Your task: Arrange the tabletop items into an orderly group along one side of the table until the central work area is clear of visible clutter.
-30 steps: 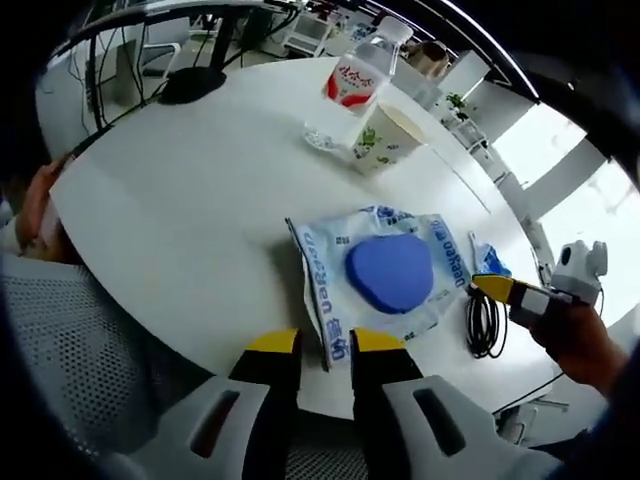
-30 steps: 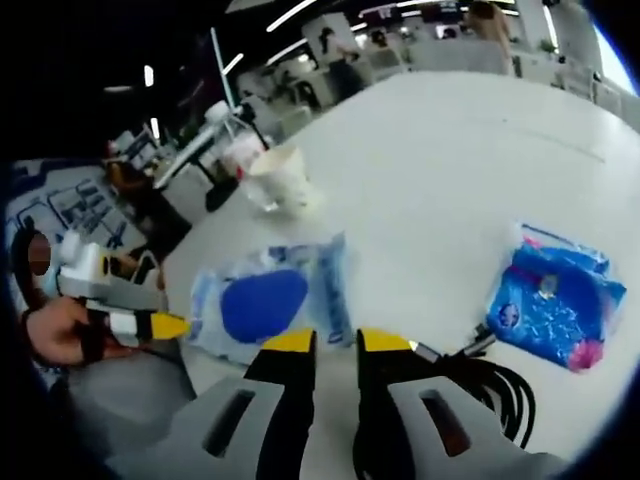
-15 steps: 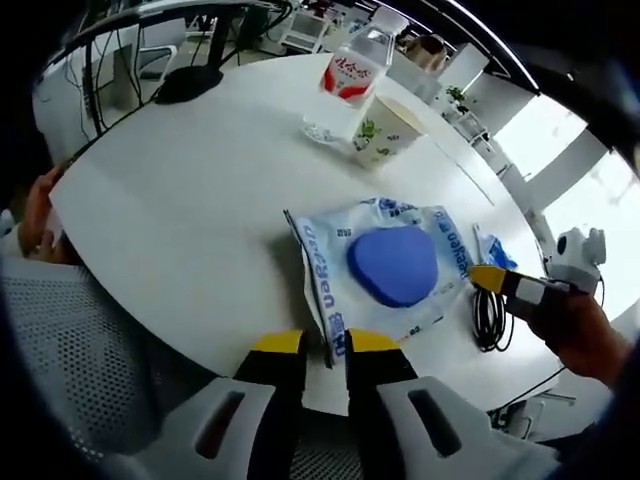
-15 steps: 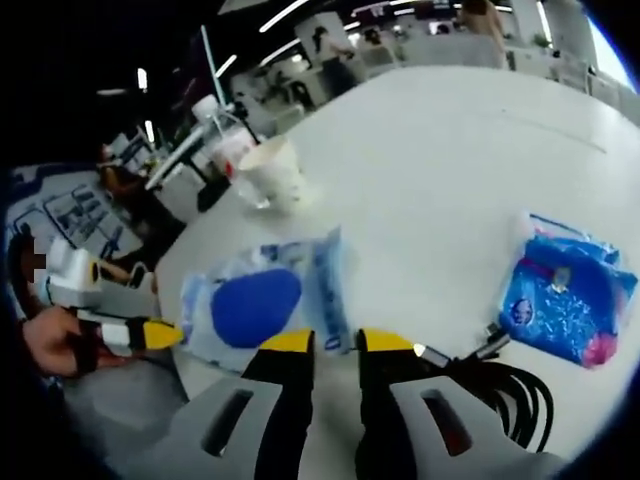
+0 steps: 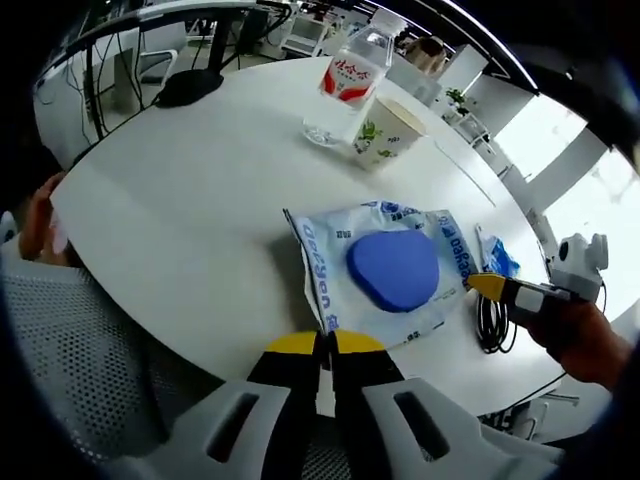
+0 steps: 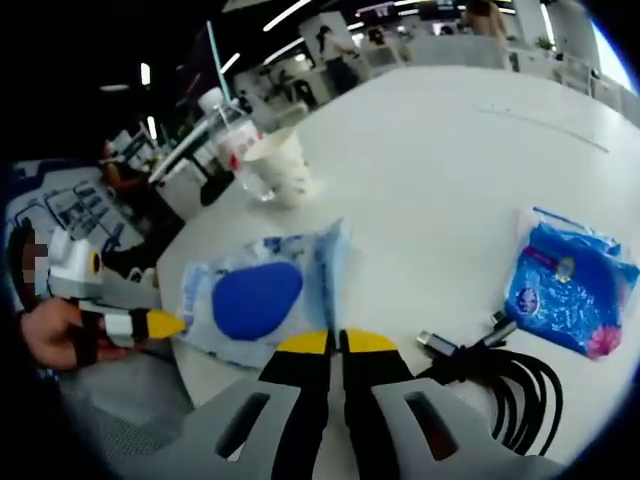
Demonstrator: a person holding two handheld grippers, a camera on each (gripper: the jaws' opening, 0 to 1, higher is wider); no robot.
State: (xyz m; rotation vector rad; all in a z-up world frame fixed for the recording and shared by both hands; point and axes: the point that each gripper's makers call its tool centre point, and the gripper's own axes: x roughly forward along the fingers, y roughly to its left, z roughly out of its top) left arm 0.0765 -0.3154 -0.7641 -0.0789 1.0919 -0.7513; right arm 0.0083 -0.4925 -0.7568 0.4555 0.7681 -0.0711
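Observation:
A white and blue wipes pack [image 5: 390,268] with a blue lid lies near the front edge of the round white table [image 5: 190,190]. My left gripper [image 5: 325,345] is shut on the pack's near corner. My right gripper [image 5: 487,286], held by a hand, meets the pack's far edge with its yellow tips together. In the right gripper view the wipes pack [image 6: 255,300] lies just ahead of my right gripper [image 6: 335,343], which is shut on its edge, while my left gripper [image 6: 160,323] pinches the opposite end.
A water bottle [image 5: 355,75] and a paper cup [image 5: 385,130] stand together at the table's far side. A coiled black cable [image 6: 505,385] and a small blue tissue pack [image 6: 570,290] lie beside the wipes. A mesh chair [image 5: 70,370] stands against the table edge.
Both grippers' jaws have come together on opposite edges of the wipes pack. The pack has barely moved.

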